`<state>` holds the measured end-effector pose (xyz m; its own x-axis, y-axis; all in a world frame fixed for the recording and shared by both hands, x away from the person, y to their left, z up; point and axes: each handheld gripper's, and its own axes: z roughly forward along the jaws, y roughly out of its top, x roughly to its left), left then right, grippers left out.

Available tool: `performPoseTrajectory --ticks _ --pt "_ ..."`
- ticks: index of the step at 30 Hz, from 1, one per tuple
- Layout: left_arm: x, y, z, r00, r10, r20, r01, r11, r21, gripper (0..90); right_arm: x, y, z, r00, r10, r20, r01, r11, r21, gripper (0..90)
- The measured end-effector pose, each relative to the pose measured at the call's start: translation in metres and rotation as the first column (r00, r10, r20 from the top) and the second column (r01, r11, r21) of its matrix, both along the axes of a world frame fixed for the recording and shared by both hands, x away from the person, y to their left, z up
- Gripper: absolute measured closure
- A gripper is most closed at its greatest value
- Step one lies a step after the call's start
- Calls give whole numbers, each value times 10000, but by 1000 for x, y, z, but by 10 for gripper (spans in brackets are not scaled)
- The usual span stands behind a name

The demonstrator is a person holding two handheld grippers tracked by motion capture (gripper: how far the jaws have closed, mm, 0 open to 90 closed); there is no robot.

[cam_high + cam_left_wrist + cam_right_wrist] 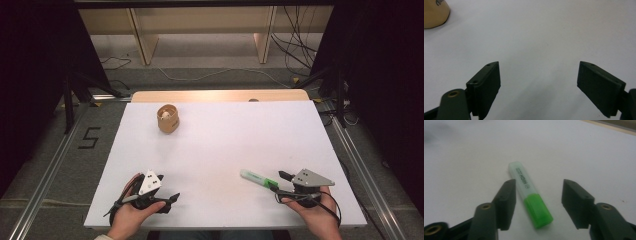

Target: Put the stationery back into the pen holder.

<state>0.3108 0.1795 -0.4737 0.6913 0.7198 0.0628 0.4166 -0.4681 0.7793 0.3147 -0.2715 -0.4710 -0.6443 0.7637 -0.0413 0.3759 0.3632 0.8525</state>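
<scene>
My right hand-held gripper (537, 197) is spread around a green highlighter (530, 193) reading "HIGH", lying flat on the white counter (225, 145). My left hand-held gripper (537, 85) is spread, nothing between. Tan cup (168, 118) far left.

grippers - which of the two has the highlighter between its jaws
The right gripper: its open jaws straddle the green highlighter, which lies flat on the white table. The left gripper is open over bare table.
</scene>
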Motion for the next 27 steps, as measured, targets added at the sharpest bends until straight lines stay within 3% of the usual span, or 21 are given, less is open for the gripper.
performPoseTrajectory --ticks 7,11,16,27 --pt "-1 -4 0 10000 -9 27 9 10000 61 190 11 1 1 9972 -230 -715 214 9995 -231 748" --pt "0 -5 -1 10000 -7 21 6 10000 78 192 18 3 5 9948 -551 -857 526 9981 -313 890" --pt "1 -6 -1 10000 -42 19 42 10000 79 195 31 13 7 9908 -676 -1169 637 9973 -365 900" --pt "1 -6 -1 9999 -118 -2 118 9998 138 203 65 49 2 9828 -464 -1789 326 9963 -795 900"
